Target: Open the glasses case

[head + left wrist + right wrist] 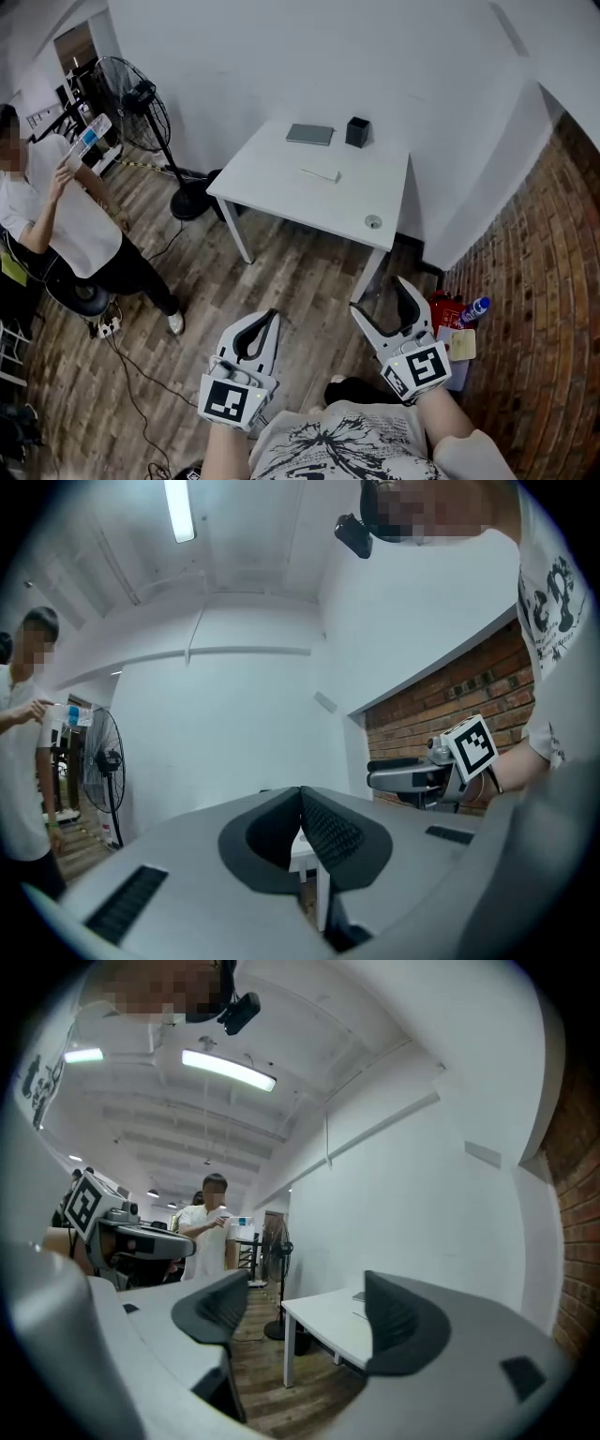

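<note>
A white table [281,192] stands well ahead of me by the wall. On its far side lie a flat grey oblong case [309,134] and a small black box [356,131]; a slim white item [321,173] lies nearer the middle. Which of these is the glasses case I cannot tell. Both grippers hang close to my body above the wooden floor, far from the table. My left gripper [273,315] [300,794] is shut with nothing in it. My right gripper [379,298] [305,1309] stands open and empty, and the table [328,1321] shows between its jaws.
A person in a white shirt [56,206] stands at the left holding a bottle, beside a black floor fan [141,103]. Cables run over the floor. A red object [445,309] and a bottle [475,307] lie by the brick wall [544,281] at the right.
</note>
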### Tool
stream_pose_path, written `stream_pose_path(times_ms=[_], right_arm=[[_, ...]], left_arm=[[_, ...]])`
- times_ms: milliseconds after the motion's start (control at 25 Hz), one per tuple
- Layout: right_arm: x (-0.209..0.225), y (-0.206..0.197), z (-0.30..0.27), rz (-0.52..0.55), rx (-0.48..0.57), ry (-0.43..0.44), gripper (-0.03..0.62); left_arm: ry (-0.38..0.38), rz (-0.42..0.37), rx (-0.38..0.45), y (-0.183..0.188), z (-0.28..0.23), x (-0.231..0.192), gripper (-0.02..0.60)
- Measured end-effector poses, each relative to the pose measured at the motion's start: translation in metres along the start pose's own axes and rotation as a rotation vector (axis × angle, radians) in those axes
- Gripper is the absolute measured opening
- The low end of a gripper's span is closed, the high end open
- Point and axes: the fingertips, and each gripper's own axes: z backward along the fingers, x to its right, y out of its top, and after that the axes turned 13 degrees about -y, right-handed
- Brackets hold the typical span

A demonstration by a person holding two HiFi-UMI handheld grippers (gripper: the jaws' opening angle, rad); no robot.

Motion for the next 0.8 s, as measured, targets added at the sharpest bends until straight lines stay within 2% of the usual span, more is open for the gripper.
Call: stream_pose_path(times_ms=[40, 120, 400, 640, 800], right_arm=[[-0.001, -0.003, -0.005, -0.005, -0.006, 0.000, 0.416], [0.003, -0.007, -0.015, -0.002, -0.019, -0.017, 0.433], [0.027, -0.021, -0.086, -0.005, -0.037, -0.020, 0.439], [0.054, -0.036, -0.195, -0.032, -0.049, 0.011, 0.439], [0.083, -0.034, -0.276, -0.043, -0.052, 0.016, 0.439]], left_arm=[[0.002, 0.005, -0.006, -0.004, 0.000, -0.002, 0.014], [0.009, 0.018, -0.018, -0.010, -0.001, -0.008, 0.014], [0.045, 0.022, -0.045, -0.020, -0.033, -0.062, 0.014], [0.096, 0.015, -0.064, -0.028, -0.093, -0.141, 0.014], [0.094, 0.003, -0.066, -0.021, -0.153, -0.199, 0.013]])
